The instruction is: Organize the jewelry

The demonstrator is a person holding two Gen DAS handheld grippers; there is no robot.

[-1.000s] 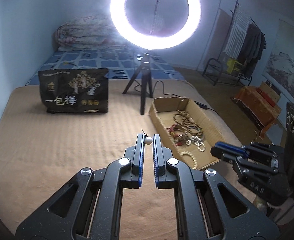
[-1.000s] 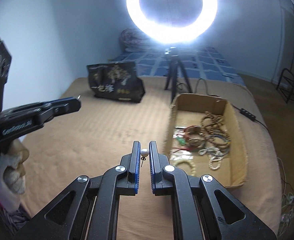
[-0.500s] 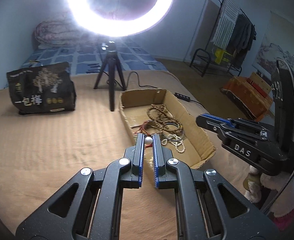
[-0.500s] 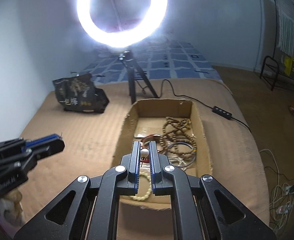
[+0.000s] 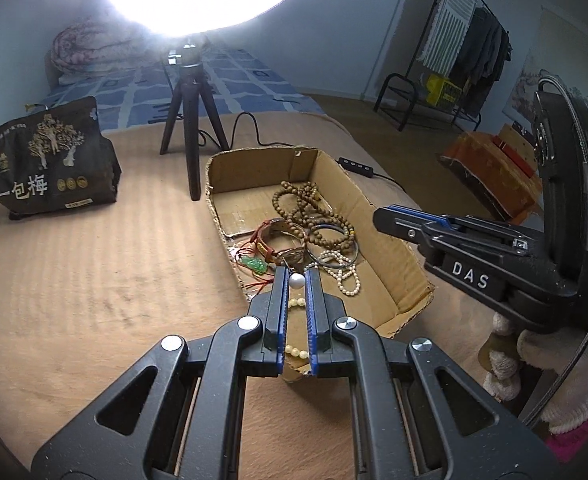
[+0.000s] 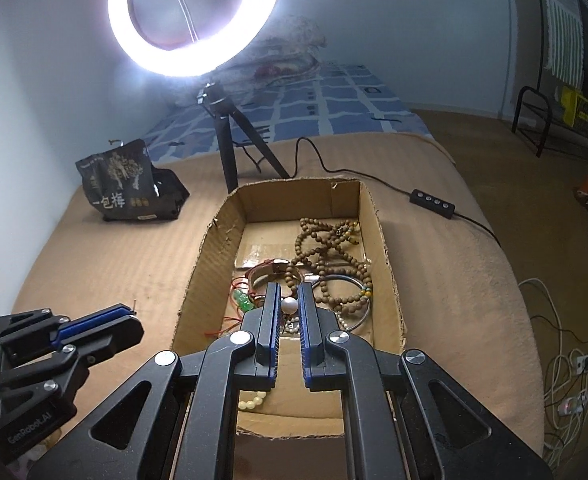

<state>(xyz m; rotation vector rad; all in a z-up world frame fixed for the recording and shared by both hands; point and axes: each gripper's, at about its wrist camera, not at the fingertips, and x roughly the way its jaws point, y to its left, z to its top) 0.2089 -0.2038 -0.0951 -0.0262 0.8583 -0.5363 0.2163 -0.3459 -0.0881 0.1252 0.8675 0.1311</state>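
An open cardboard box lies on the tan bed cover and holds wooden bead strings, a metal bangle, a white bead string, a watch and a green pendant. My left gripper is shut on a white pearl earring, above the box's near left corner. My right gripper is shut on a second white pearl earring, above the box's near half. Each gripper shows in the other's view: the right gripper and the left gripper.
A ring light on a black tripod stands behind the box, with its cable and remote to the right. A black snack bag stands at the far left. Folded bedding lies at the back. A clothes rack stands right.
Both grippers have moved forward and over the cardboard box, each still pinching its pearl earring. The box now lies directly under the fingertips.
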